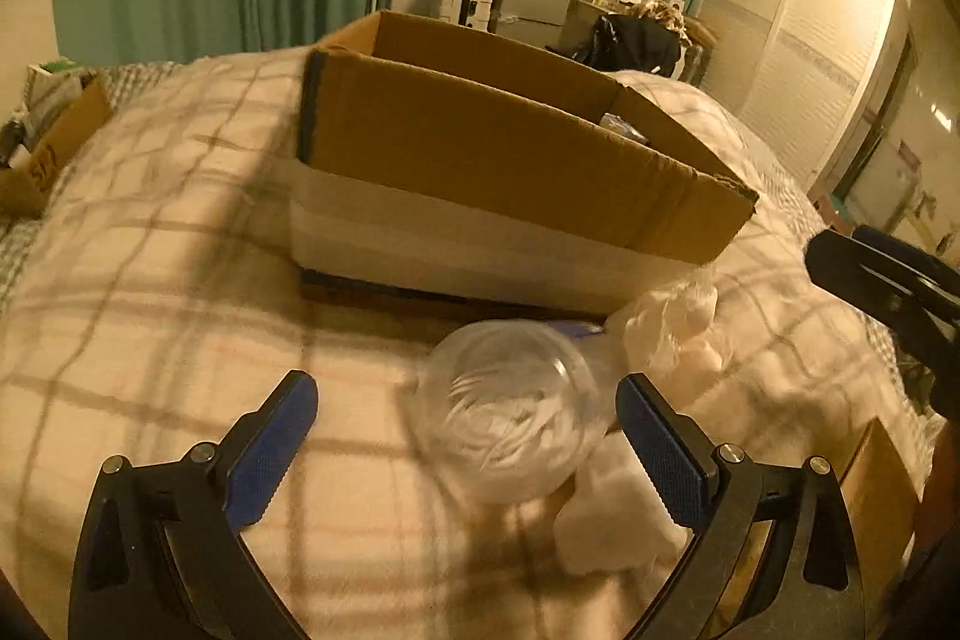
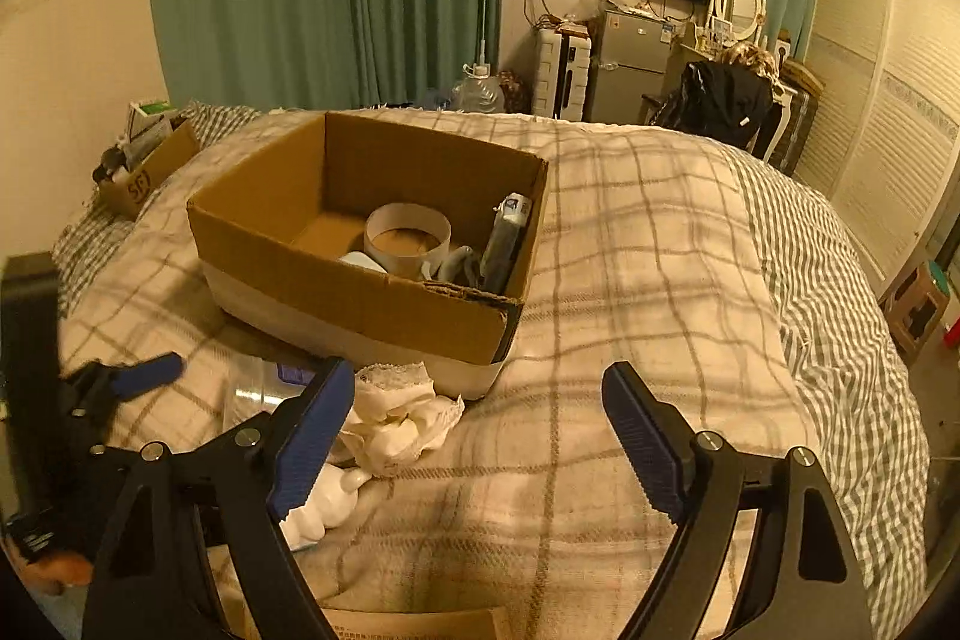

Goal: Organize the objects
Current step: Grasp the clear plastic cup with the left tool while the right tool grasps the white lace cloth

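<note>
- Left wrist view: left gripper point(image 1: 467, 430) spread wide, holding nothing.
- Clear bottle point(image 1: 510, 409) lies between its fingers, base toward camera, long axis pointing up-frame at the cardboard box point(image 1: 480, 148).
- Right gripper point(image 2: 480, 427) also wide, bottle lower left of it; left is nearer.

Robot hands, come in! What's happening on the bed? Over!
Both claws open: left claw around clear plastic jar, not gripping; right claw empty. Cardboard box just ahead. Crumpled white cloth beside jar.
</note>
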Demonstrator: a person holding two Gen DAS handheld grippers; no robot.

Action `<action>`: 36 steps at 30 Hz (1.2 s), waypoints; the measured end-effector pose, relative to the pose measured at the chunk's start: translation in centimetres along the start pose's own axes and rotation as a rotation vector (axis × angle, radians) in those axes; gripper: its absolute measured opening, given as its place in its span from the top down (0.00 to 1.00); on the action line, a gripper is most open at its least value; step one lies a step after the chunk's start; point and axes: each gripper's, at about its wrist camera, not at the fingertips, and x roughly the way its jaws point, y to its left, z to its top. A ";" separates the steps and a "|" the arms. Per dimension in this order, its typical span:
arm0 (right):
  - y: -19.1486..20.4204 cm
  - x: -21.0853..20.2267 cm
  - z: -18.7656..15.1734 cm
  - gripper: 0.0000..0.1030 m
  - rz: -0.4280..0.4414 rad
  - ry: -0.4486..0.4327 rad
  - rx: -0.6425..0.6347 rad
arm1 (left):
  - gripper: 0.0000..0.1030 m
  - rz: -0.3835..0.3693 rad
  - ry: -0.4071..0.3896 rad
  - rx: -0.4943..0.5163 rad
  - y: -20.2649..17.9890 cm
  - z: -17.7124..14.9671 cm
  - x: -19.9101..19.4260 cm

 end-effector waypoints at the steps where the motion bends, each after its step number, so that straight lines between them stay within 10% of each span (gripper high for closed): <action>1: -0.2 0.1 0.0 0.18 0.004 0.002 0.009 | 0.01 -0.003 0.011 0.013 -0.3 0.1 0.5; 11: 0.4 0.1 -0.1 0.18 -0.026 0.021 -0.011 | 0.26 -0.031 0.013 0.109 -2.2 -0.8 0.0; 20: 3.2 3.3 -0.6 0.18 0.048 0.164 -0.122 | 0.28 0.194 -0.183 0.044 0.4 -1.1 -6.7; 28: 6.0 7.8 -0.6 0.19 0.102 0.263 -0.161 | 0.28 0.194 -0.198 -0.006 2.3 0.3 -7.0; 33: 6.1 10.2 -1.4 0.74 0.073 0.324 -0.138 | 0.29 0.185 -0.186 0.000 2.2 0.0 -6.8; 36: 5.6 8.8 -1.7 0.85 0.067 0.272 -0.128 | 0.29 0.182 -0.185 0.008 2.0 -0.1 -6.8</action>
